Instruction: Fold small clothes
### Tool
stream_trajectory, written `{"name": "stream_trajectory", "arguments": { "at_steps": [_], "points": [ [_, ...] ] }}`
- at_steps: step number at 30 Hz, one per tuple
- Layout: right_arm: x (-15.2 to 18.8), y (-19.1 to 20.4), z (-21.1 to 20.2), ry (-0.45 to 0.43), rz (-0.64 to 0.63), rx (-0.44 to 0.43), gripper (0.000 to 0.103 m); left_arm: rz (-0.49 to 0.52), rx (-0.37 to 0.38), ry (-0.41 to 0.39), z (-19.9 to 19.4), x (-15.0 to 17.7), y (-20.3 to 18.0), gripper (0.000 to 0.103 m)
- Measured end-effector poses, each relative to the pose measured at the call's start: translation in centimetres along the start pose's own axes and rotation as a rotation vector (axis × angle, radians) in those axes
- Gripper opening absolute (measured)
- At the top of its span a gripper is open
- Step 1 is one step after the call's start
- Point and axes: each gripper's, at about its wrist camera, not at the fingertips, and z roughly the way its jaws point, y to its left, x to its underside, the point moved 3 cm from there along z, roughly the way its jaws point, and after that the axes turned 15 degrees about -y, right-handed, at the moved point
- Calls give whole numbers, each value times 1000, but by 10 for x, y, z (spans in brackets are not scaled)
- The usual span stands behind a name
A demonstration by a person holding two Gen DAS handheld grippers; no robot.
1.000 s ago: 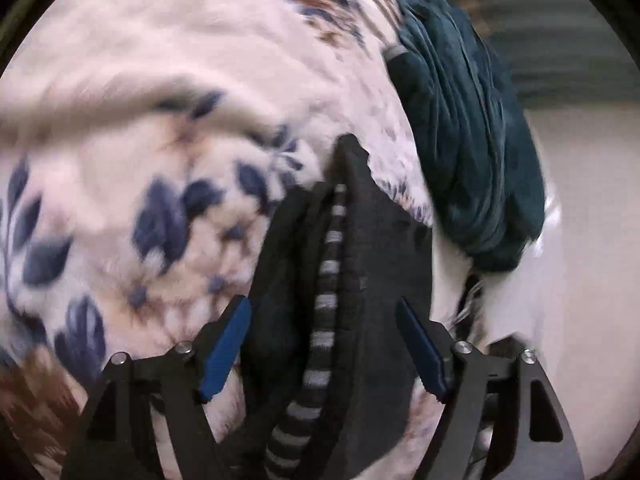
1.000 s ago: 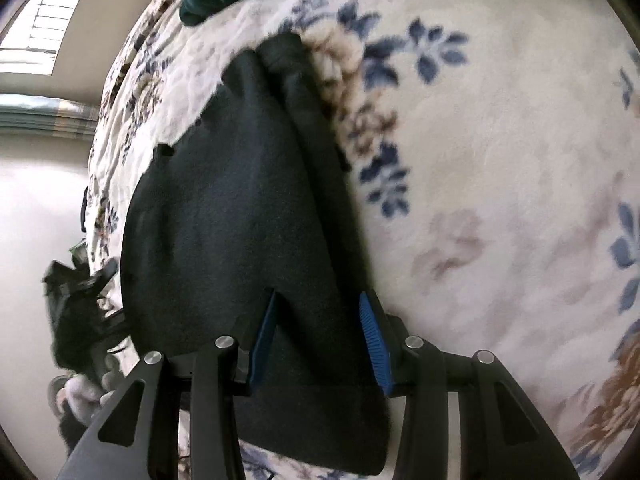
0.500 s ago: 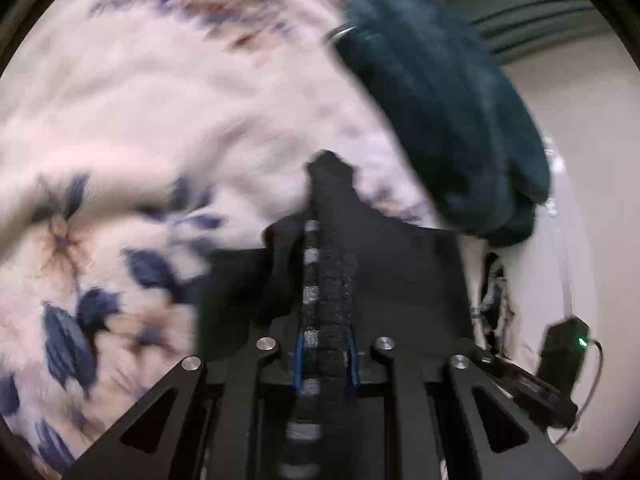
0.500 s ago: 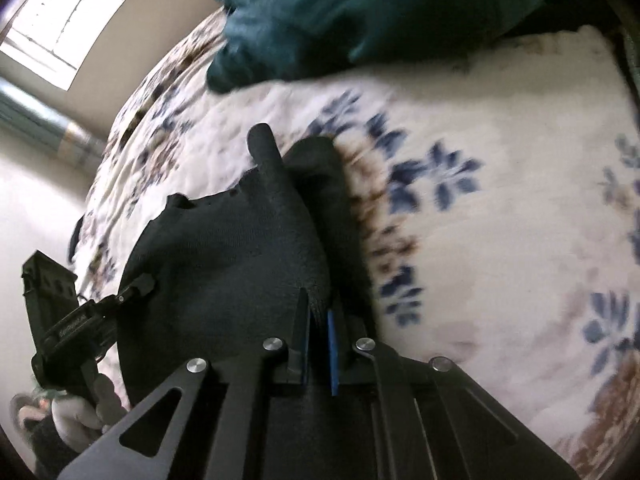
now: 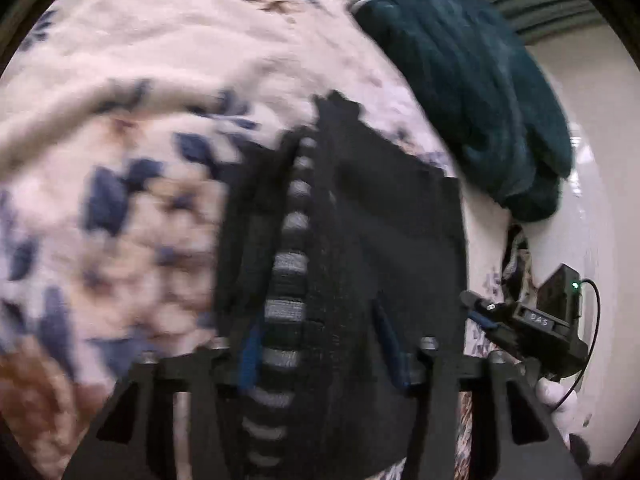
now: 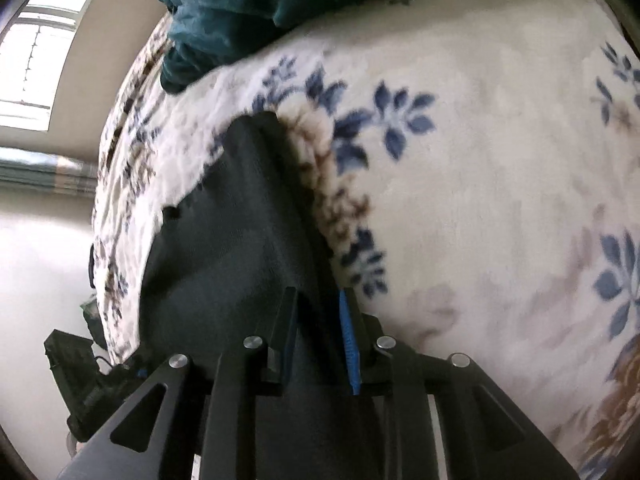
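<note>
A small black garment [image 5: 384, 232] with a grey-striped band [image 5: 290, 264] lies folded on a floral fleece blanket [image 5: 132, 100]. My left gripper [image 5: 320, 350] is open, its blue pads on either side of the striped band and the cloth. In the right wrist view the same black garment [image 6: 224, 248] lies on the blanket [image 6: 480, 168]. My right gripper [image 6: 318, 344] is partly open, its jaws astride the garment's folded right edge. Whether the pads touch the cloth I cannot tell.
A dark teal blanket [image 5: 472, 76] is bunched at the far side of the bed, also in the right wrist view [image 6: 256, 8]. The right gripper's body [image 5: 532, 328] shows at the bed's edge. A window [image 6: 36, 60] and pale floor lie beyond.
Both grippers were open, shut on the black garment half a second ago, and have now opened again. The garment sits lower and flatter on the blanket.
</note>
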Motion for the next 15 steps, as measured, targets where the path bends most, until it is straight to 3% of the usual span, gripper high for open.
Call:
{"name": "stream_trajectory", "arguments": {
  "at_steps": [1,3,4,5,7,8,11,13,15],
  "points": [
    [4,1,2,7,-8,3,22,-93,118,9,4,1,2,16],
    [12,4,4,18,-6,-1,22,-239,270,-4,2,-2,9,16],
    [14,6,4,15,-6,-7,22,-368,387,11,5,-1,22,16],
    [15,7,4,11,-10,-8,22,-438,405,17,8,1,36,16],
    [15,9,4,13,-18,-14,22,-495,301,23,11,7,72,17],
    [15,8,3,17,-19,-14,22,-501,297,28,9,6,77,18],
    [13,11,0,26,-28,-9,22,-392,218,24,-9,-6,64,26],
    [11,15,-3,20,-54,-1,22,-290,135,0,-20,-16,51,44],
    [9,18,-6,17,-71,-10,22,-237,115,-29,-21,-26,39,62]
  ]
}}
